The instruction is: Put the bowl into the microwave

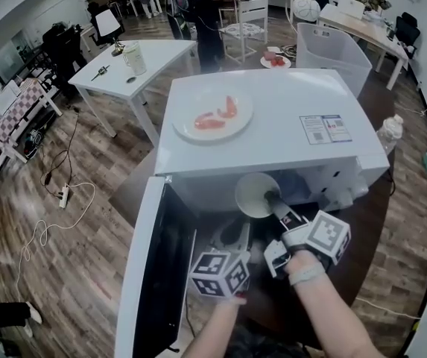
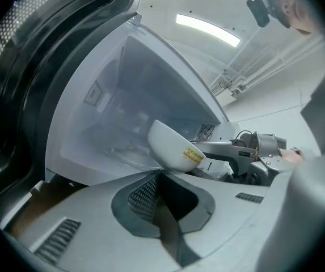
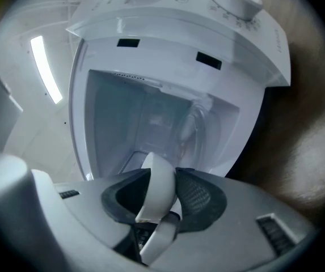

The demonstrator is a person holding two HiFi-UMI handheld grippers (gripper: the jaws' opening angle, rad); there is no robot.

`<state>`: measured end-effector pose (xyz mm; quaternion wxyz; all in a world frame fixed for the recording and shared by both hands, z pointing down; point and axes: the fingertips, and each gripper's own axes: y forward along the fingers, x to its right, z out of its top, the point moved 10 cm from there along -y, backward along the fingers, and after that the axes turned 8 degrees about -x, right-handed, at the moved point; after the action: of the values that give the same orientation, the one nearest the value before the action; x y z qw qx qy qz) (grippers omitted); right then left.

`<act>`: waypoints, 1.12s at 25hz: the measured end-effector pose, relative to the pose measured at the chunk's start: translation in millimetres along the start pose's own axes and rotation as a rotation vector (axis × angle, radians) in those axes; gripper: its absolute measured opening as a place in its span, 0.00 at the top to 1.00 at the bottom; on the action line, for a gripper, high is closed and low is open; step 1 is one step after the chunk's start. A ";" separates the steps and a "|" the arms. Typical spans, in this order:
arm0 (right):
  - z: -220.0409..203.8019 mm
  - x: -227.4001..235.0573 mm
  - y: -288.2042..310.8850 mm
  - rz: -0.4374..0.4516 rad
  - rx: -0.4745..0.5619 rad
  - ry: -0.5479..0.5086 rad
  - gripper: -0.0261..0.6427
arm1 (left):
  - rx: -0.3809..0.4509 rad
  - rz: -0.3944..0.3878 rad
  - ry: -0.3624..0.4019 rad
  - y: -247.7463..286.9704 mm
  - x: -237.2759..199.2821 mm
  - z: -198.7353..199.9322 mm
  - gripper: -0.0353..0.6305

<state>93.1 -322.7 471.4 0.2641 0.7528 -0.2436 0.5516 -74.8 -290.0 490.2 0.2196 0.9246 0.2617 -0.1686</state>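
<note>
Bowl (image 1: 256, 195) pinched by rim in R gripper (image 1: 275, 198) at open microwave (image 1: 273, 136) mouth; L gripper (image 2: 160, 177) clenched, empty.

Pale grey moulded-plastic left gripper (image 2: 163, 177), dark mesh-textured pads (image 2: 142, 196) inside its jaws, ribbed vent slots (image 2: 57, 239) in its shell, matching right gripper (image 3: 157, 188), each carrying a white cube with black square markers (image 1: 219, 274), pale band (image 1: 307, 275) round the right wrist.
</note>
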 end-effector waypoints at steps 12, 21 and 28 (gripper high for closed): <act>11.3 6.9 11.6 -0.086 0.023 -0.037 0.75 | -0.021 -0.011 0.008 -3.8 -1.6 -2.4 0.94; 12.8 8.3 21.0 -0.162 0.008 -0.117 0.75 | 0.014 -0.029 0.051 -1.2 2.4 8.7 0.94; 16.4 2.9 28.8 -0.172 -0.002 -0.164 0.75 | 0.013 -0.027 0.059 1.5 0.1 16.9 0.94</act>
<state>86.4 -355.2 473.7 0.2902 0.8133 -0.1996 0.4632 -77.2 -299.5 476.3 0.2035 0.9269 0.2795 -0.1458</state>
